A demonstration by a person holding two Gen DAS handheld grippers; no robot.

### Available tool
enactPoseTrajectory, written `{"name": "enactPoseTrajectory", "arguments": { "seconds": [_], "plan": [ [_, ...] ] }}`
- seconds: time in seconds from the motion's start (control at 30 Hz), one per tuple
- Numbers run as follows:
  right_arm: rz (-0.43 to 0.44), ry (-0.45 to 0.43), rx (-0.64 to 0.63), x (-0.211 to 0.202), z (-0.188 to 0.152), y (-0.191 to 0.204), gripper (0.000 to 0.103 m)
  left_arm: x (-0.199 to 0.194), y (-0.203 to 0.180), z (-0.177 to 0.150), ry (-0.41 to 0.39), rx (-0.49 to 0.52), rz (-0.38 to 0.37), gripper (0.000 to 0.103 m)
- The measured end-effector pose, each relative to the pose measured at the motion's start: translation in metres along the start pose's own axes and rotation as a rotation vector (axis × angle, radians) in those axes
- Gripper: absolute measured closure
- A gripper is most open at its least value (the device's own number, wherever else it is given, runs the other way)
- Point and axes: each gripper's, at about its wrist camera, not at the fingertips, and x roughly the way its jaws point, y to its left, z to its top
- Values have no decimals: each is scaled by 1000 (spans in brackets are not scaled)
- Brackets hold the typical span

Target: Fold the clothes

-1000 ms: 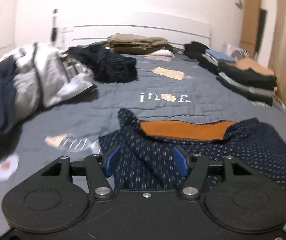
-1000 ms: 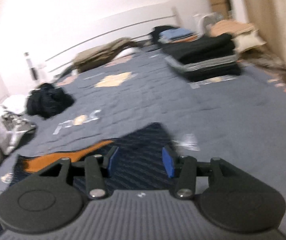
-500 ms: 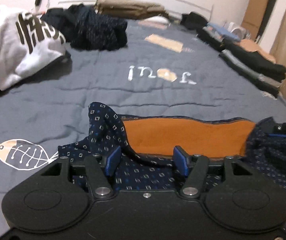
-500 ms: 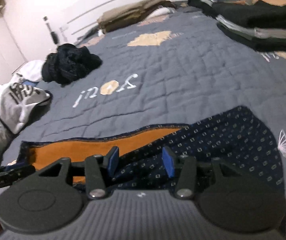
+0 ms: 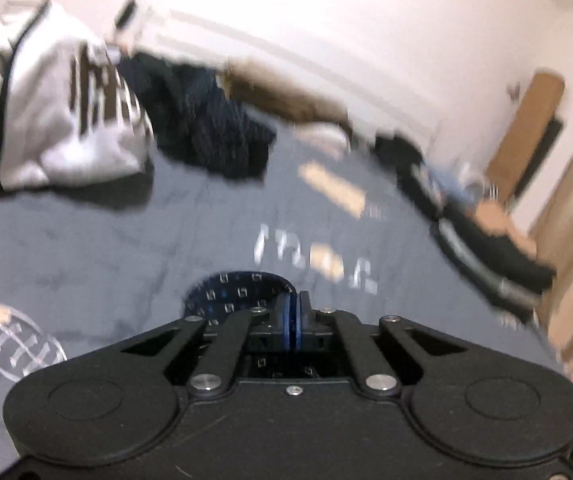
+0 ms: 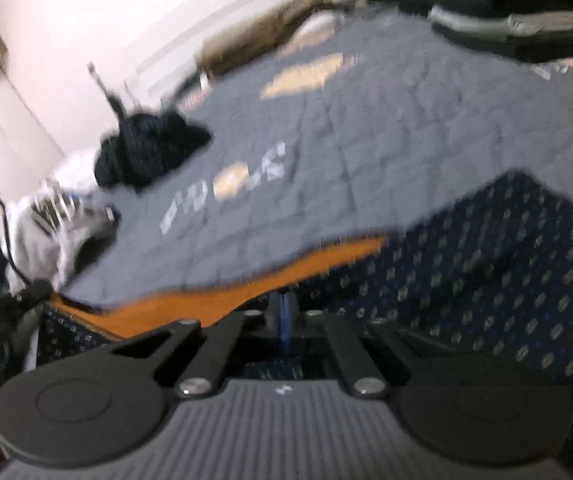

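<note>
Nearest the left gripper (image 5: 293,322), its blue pads are pressed together, and a fold of the navy patterned garment (image 5: 232,294) curls up just ahead and to the left of the tips; the cloth looks pinched between the pads, though blur leaves the contact itself unclear. The right gripper (image 6: 283,312) is likewise clamped, its tips at the garment's edge where the orange lining (image 6: 222,298) shows, so it appears to be nipping that hem. From this gripper the navy cloth spreads away to the right, and the lining runs off to the left.

Beyond both lies the grey quilted bedspread (image 5: 134,248). Farther ahead and left of the left gripper sit a white printed top (image 5: 74,120) and a dark crumpled heap (image 5: 206,136); far ahead and right stands a stack of folded clothes (image 5: 486,248).

The step in hand seems to be seizing the garment at two points along its opening. Next, both hands should lift together and keep the edge taut, so the cloth hangs flat before it is laid down and folded.
</note>
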Motion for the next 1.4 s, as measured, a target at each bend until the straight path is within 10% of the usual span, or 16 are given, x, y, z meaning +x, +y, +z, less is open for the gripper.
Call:
{"name": "enactPoseTrajectory", "arguments": {
  "seconds": [0.2, 0.27, 0.33, 0.63, 0.83, 0.9, 0.97, 1.03, 1.4],
  "plan": [
    [-3, -104, 41, -9, 21, -6, 103, 20, 14, 5, 98, -81, 68, 91],
    [-17, -94, 27, -6, 24, -7, 100, 22, 14, 3, 135, -48, 139, 50],
    [-54, -67, 0, -8, 24, -7, 98, 16, 12, 4, 123, 12, 169, 36],
    [-265, -13, -356, -14, 24, -3, 69, 8, 2, -10, 160, 334, 268, 36],
    [-379, 55, -378, -7, 23, -37, 61, 19, 3, -31, 253, 407, 249, 36],
    [-375, 73, -372, -2, 19, -45, 61, 24, 5, -35, 282, 417, 236, 55],
    [-368, 71, -370, 2, 15, -48, 71, 22, 8, -33, 273, 394, 225, 90],
    [-356, 59, -332, 2, 16, -51, 101, 19, 12, -30, 260, 368, 214, 93],
    [-270, -283, -114, -41, 43, -57, 102, -4, 21, 1, 83, 252, 247, 97]
  ]
}}
